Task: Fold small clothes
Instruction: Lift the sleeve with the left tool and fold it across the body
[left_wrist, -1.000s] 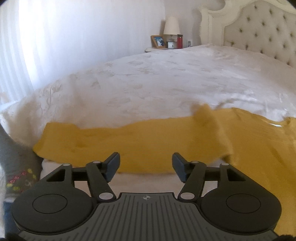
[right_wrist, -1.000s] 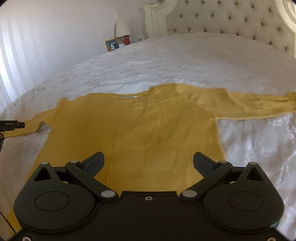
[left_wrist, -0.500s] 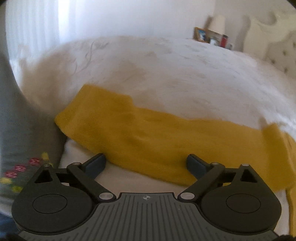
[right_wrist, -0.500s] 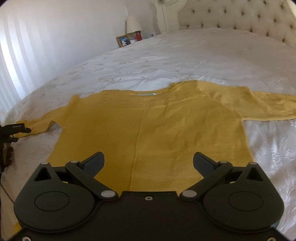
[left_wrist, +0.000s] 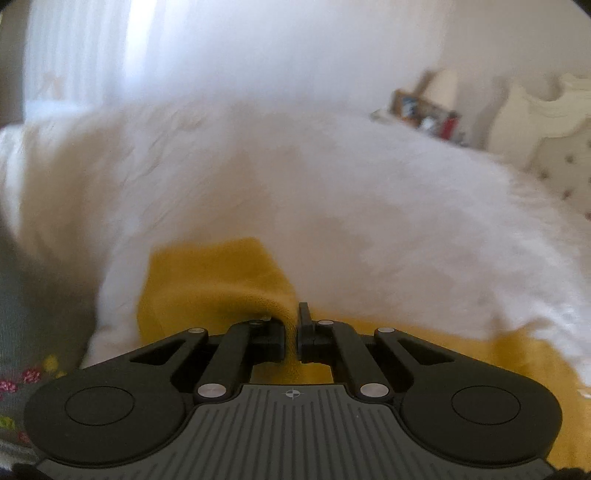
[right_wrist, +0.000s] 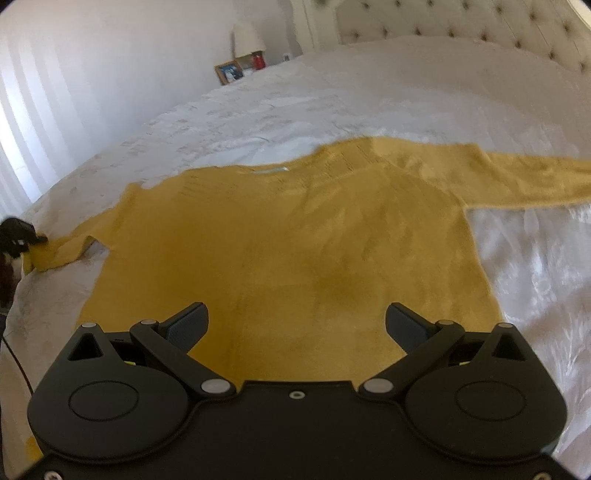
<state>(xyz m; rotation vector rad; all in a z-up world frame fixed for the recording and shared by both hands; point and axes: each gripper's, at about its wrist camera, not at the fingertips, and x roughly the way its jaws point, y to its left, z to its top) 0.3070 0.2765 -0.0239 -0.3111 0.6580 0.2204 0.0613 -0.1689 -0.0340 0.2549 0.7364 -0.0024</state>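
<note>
The sweater (right_wrist: 295, 236), soft, light and floppy knit, lies flat near the bed's (right_wrist: 295, 96) foot edge, its cuff pinched in the left gripper (left_wrist: 291, 332) while the right gripper (right_wrist: 295, 321) hovers spread, best gripped at cuffs and hem.

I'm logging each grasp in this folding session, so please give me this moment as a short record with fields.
garment: yellow sweater, spread flat on the bed
left gripper: shut on the left sleeve
right gripper: open, over the sweater's lower hem, holding nothing
right sleeve: stretched out flat
background: lamp, picture frame
</note>
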